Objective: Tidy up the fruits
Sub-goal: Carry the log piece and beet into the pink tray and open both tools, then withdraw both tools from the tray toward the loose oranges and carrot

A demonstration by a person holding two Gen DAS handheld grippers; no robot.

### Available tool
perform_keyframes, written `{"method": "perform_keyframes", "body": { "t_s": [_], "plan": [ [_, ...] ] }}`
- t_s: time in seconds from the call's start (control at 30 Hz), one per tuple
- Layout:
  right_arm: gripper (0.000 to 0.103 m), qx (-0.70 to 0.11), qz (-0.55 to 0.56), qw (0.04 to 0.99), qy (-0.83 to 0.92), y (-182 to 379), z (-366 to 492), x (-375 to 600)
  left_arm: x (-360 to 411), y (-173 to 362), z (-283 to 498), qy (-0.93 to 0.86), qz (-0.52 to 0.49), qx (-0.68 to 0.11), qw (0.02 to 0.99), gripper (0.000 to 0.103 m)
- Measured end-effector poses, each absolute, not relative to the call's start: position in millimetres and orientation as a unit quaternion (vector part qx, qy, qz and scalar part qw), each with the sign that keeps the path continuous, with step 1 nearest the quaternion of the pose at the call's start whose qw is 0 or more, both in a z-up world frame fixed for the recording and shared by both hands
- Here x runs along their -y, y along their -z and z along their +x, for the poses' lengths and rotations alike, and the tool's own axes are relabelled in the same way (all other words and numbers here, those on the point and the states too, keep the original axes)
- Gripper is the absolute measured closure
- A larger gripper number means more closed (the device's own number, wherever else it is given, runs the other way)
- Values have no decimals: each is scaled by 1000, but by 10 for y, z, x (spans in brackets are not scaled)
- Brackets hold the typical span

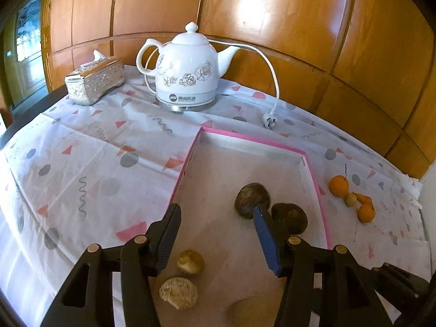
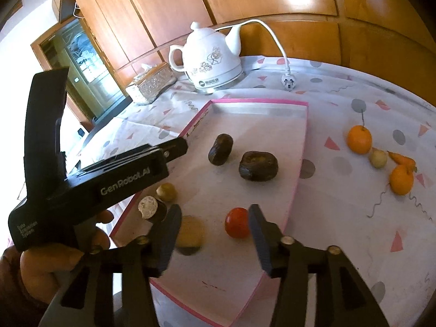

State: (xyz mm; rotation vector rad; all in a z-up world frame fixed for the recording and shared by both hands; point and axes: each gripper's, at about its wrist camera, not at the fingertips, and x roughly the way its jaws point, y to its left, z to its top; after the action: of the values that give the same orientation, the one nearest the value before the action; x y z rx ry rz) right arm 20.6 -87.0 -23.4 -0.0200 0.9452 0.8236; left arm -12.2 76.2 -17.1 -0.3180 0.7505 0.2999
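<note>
A pink-rimmed shallow box [image 1: 253, 137] [image 2: 259, 101] lies on the patterned cloth. Inside it are two dark brown fruits [image 1: 252, 200] [image 2: 220, 148], [image 1: 290, 218] [image 2: 258, 166], a small golden fruit [image 1: 190, 261] [image 2: 166, 192], a cut pale-faced fruit [image 1: 178, 293] [image 2: 149, 207], a yellowish fruit [image 1: 253, 312] [image 2: 190, 234] and a red fruit [image 2: 236, 223]. My left gripper [image 1: 216, 241] [image 2: 174, 147] is open above the box, empty. My right gripper [image 2: 215, 241] is open above the box, its right finger beside the red fruit. Two oranges [image 1: 338, 185] [image 2: 359, 139], [image 1: 366, 212] [image 2: 401, 179], a small pale fruit [image 1: 350, 199] [image 2: 378, 158] and an orange piece [image 2: 403, 160] lie on the cloth to the right.
A white floral kettle [image 1: 186, 73] [image 2: 214, 60] with cord and plug [image 1: 269, 121] [image 2: 288, 83] stands at the back. A silver tissue box [image 1: 95, 80] [image 2: 151, 84] sits back left. Wooden panels back the table.
</note>
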Motion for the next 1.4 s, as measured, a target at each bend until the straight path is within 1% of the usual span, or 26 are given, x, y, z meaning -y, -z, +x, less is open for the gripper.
{"method": "perform_keyframes", "body": {
  "t_s": [0.3, 0.73, 1.13, 1.23, 1.3, 1.37, 1.4],
  "plan": [
    [50, -434, 10, 844, -316, 233, 293, 1246, -500, 89, -166, -119, -140, -360, 915, 42],
    [50, -445, 42, 860, -245, 381, 466, 1779, -115, 113, -98, -73, -112, -375, 917, 42],
    [50, -456, 69, 874, -152, 582, 819, 2450, 247, 139, 55, -29, -96, -388, 916, 42],
    [55, -457, 68, 876, -140, 609, 917, 2552, 345, 136, 119, -19, -92, -389, 917, 42],
    [55, -454, 63, 879, -130, 607, 981, 2602, 428, 127, 171, -11, -88, -389, 917, 42],
    [60, -451, 61, 882, -121, 593, 1050, 2655, 528, 130, 248, -1, -86, -390, 917, 42],
    [60, -450, 59, 884, -117, 585, 1091, 2687, 555, 132, 272, 3, -87, -391, 916, 42]
  ]
}}
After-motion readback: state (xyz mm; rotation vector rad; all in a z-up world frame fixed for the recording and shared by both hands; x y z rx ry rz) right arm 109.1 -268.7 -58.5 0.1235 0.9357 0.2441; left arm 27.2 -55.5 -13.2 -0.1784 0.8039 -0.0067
